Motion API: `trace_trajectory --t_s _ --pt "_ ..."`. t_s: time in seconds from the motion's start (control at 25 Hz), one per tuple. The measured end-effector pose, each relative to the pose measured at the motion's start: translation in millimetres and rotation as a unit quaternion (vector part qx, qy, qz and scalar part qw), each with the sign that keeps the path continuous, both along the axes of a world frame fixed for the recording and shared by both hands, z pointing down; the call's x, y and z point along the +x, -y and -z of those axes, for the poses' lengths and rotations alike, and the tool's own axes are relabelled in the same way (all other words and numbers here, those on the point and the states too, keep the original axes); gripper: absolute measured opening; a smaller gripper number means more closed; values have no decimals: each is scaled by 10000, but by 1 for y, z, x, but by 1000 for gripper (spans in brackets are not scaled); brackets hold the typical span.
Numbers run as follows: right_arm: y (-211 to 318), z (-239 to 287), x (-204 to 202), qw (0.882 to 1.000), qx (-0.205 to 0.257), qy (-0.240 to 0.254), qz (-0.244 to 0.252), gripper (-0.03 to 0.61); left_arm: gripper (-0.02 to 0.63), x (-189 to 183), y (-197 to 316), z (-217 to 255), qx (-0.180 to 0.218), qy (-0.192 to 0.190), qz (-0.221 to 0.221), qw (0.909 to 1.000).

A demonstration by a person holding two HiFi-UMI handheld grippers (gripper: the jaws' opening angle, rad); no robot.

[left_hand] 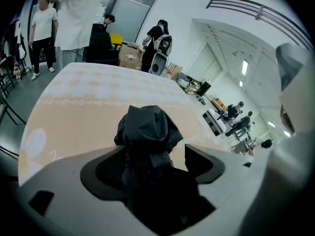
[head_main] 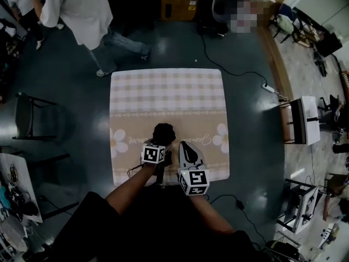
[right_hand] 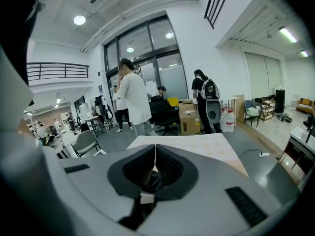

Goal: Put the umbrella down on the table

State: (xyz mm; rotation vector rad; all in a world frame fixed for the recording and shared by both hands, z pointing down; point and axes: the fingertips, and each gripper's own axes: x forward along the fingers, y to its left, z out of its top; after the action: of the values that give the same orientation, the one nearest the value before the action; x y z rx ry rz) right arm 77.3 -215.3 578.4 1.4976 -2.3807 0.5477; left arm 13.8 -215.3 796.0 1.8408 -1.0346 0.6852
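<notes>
Head view shows my left gripper (head_main: 157, 149) near the 6 o'clock edge of the table (head_main: 163, 91), jaws pinching the folded black umbrella (head_main: 163, 134), whose bunched end points toward 12 o'clock. I cannot tell whether it touches the tabletop. My right gripper (head_main: 186, 148) is just beside it at 3 o'clock, jaws pressed together, holding nothing.

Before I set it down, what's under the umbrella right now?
Only the beige tablecloth shows below the black umbrella, held in the left gripper. The patch directly beneath it is covered.
</notes>
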Motion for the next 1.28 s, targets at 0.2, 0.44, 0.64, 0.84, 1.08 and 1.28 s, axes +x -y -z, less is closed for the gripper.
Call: trace_trajectory --t_s 0.2,0.44,0.64,0.84,1.08,1.28 --pt "-14 8 -2 9998 84 -22 -170 17 376 -9 -9 39 285 -260 33 9993" --pt "-32 28 -10 9990 330 -40 -301 17 376 -19 -30 93 686 -749 142 9947" --pt "-47 53 -22 9971 659 -145 -345 17 376 -27 -44 155 1235 -1124 188 9858" --pt "-69 71 -35 9958 849 -80 -335 17 341 -32 -63 217 2103 -1333 55 9685" --pt "-97 94 -44 9930 1010 -145 -597 17 100 -38 -94 289 3382 -1389 -256 9304" --pt "-126 104 -57 9918 1150 -148 -542 17 17 -39 -123 323 4057 -1373 -373 9029"
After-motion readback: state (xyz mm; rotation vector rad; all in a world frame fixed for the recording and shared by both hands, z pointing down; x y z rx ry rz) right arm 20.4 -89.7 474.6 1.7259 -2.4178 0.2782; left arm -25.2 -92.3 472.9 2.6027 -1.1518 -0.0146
